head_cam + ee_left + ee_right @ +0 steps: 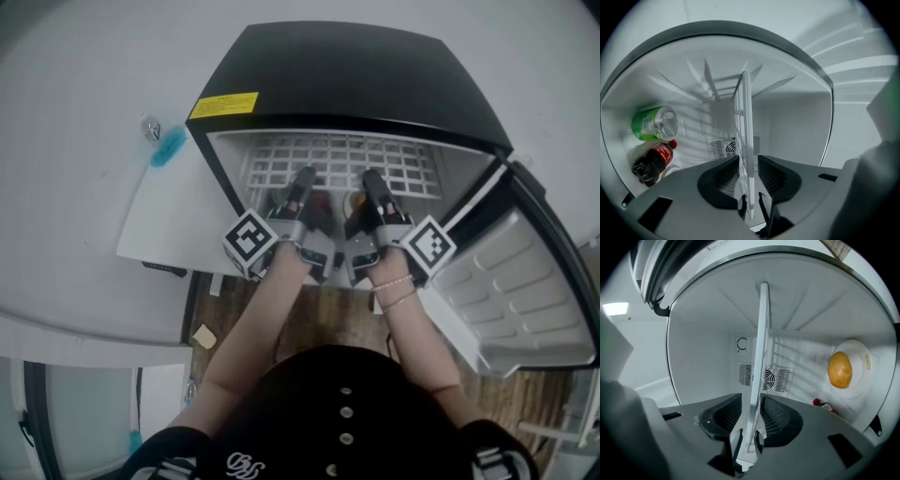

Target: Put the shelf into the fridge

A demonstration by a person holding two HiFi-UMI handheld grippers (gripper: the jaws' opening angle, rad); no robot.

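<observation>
Inside the fridge (pixel 337 75), the left tool (pixel 304 176) and right tool (pixel 371 178) stand spread, the shelf (pixel 398 164) edge loose between their pads.

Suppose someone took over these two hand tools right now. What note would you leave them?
Left gripper: open, shelf front edge between its jaws, not pinched.
Right gripper: the same.
Shelf: lying level inside the open fridge, above the cola bottle and the plate.
Done: shelf in and let go.
Left: check that it sits on its rails, which I cannot tell; draw both grippers out.
</observation>
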